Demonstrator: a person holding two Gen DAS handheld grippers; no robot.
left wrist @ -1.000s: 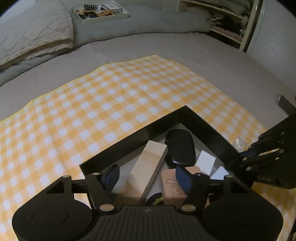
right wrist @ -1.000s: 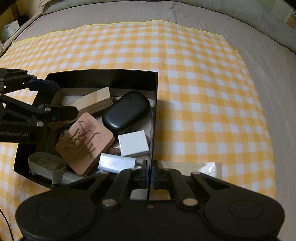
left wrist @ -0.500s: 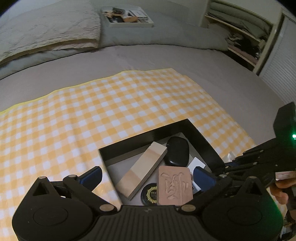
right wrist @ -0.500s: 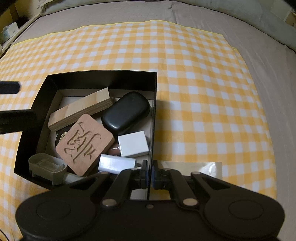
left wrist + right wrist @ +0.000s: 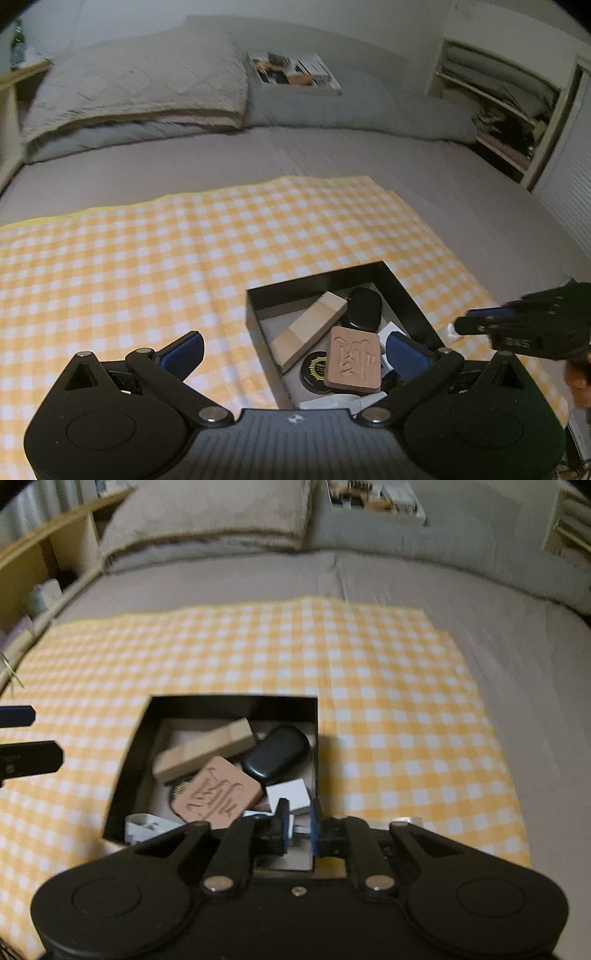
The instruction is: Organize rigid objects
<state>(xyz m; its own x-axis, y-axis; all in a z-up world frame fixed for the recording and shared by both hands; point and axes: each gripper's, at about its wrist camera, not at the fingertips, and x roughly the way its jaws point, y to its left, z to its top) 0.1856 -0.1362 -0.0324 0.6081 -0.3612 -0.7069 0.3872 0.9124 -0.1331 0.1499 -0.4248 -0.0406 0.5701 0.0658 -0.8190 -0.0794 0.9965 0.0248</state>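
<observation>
**Box filled, both grippers clear above it**

The black box [image 5: 142, 760] on the checked cloth [image 5: 155, 258] holds the wooden block [image 5: 205, 751], carved tile [image 5: 218, 794] and black case [image 5: 277, 755]. The left gripper [image 5: 295, 350] hangs spread wide and empty; the right gripper [image 5: 297, 821] is slightly parted, gripping nothing. Packing looks complete; next comes any stray item.

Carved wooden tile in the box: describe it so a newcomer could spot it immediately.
On the yellow checked cloth sits an open black box. The carved wooden tile lies on top of the pile inside, beside a long pale wooden block and a black oval case. Only it is reddish-brown with rounded corners and an engraved character.
</observation>
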